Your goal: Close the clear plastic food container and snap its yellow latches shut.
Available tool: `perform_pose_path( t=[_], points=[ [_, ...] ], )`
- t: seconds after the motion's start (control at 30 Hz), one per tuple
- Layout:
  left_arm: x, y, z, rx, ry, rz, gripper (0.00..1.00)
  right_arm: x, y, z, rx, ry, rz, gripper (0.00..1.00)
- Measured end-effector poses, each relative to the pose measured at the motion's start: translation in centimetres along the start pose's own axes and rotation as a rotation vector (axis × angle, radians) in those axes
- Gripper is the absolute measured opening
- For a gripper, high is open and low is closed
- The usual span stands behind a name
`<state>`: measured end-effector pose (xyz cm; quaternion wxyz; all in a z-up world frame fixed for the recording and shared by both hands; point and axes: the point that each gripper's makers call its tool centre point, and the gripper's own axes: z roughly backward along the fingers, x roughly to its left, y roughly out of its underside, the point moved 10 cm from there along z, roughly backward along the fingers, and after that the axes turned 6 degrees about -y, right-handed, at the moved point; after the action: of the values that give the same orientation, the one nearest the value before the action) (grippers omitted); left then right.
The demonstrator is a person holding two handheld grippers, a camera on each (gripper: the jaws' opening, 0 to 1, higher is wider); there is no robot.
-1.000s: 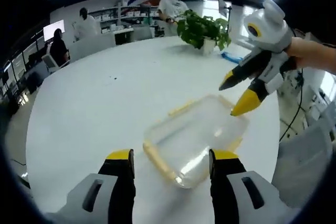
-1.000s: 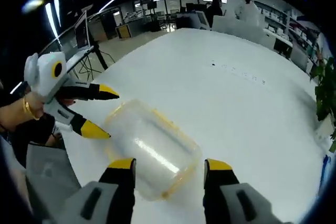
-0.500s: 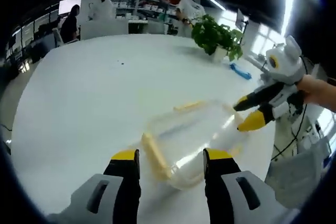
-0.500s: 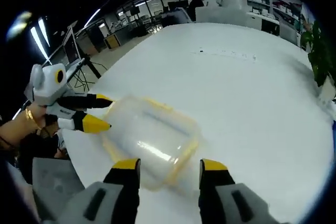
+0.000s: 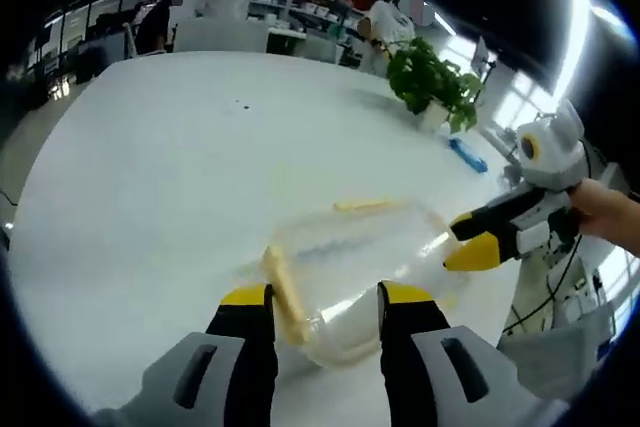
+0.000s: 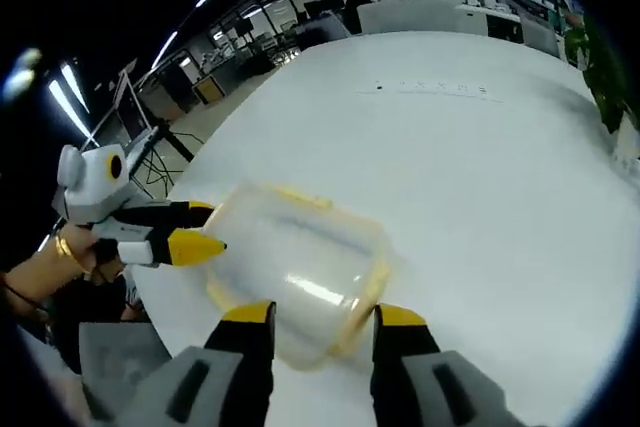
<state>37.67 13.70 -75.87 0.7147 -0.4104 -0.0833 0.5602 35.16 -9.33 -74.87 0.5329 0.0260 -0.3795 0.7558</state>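
Left gripper [image 5: 312,297]: at the bottom of the left gripper view we are seeing its two yellow-tipped jaws standing apart, released, with the near end of the container sitting between the tips; we cannot tell whether they are touching it.
Right gripper [image 6: 312,313]: at the bottom of the right gripper view its jaws are likewise standing apart, gripping nothing, the container's near corner lying between the tips.
Container [image 5: 355,267]: the clear plastic box is resting on the white table [image 5: 150,167], low and centre in the left gripper view, and low and centre [image 6: 300,267] in the right gripper view.
Latches: a yellow latch [image 5: 283,292] is running along the container's left edge beside our left jaw, and another [image 5: 365,206] is lying along its far edge; in the right gripper view a yellow latch [image 6: 368,292] is showing on the right edge.
Other gripper: the right gripper is coming in at mid right of the left gripper view, its tips close together at the container's right end; the left gripper is entering at mid left of the right gripper view, its tip beside the container's left side.
Hard to make out: the container is blurred and see-through, so we cannot tell whether the latches are snapped down.
Far: a potted plant [image 5: 432,82] is standing at the upper right, and people [image 5: 225,2] are working at the top.
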Motion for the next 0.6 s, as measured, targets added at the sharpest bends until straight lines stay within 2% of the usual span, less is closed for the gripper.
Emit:
perform_pose_path(
  t=[0.03,0.07,0.1,0.13,0.17,0.2,0.23,0.37,0.5,0.6],
  points=[
    [0.2,0.1,0.0,-0.015,-0.018,0.008,0.33,0.0,0.0,0.0,-0.004,-0.001,-0.003,0.35],
    [0.1,0.1,0.1,-0.006,-0.004,0.000,0.32,-0.1,0.0,0.0,-0.003,-0.002,-0.003,0.35],
    [-0.4,0.5,0.2,0.023,0.053,0.056,0.30,0.0,-0.4,-0.4,-0.046,-0.026,0.001,0.35],
    [0.2,0.4,0.5,-0.010,0.015,0.026,0.29,-0.2,-0.2,0.0,0.007,-0.006,-0.002,0.34],
    [0.3,0.7,0.9,0.004,0.004,0.076,0.29,-0.1,-0.4,-0.1,0.013,-0.011,0.006,0.34],
    [0.2,0.7,0.7,-0.024,0.000,0.049,0.29,-0.2,-0.5,-0.1,0.020,-0.011,0.005,0.34],
    [0.3,1.0,0.9,-0.035,-0.001,0.064,0.29,-0.2,-0.6,-0.1,0.025,-0.009,0.006,0.35],
    [-0.1,1.4,0.9,-0.076,-0.025,0.061,0.30,-0.2,-0.2,0.0,0.014,-0.010,0.012,0.35],
    [-0.2,1.3,0.8,-0.081,-0.043,0.053,0.30,-0.2,-0.4,0.0,0.025,-0.008,0.012,0.35],
    [-0.3,1.1,0.7,-0.084,-0.080,0.074,0.31,-0.5,-0.8,-0.3,0.014,-0.011,0.010,0.36]
  ],
)
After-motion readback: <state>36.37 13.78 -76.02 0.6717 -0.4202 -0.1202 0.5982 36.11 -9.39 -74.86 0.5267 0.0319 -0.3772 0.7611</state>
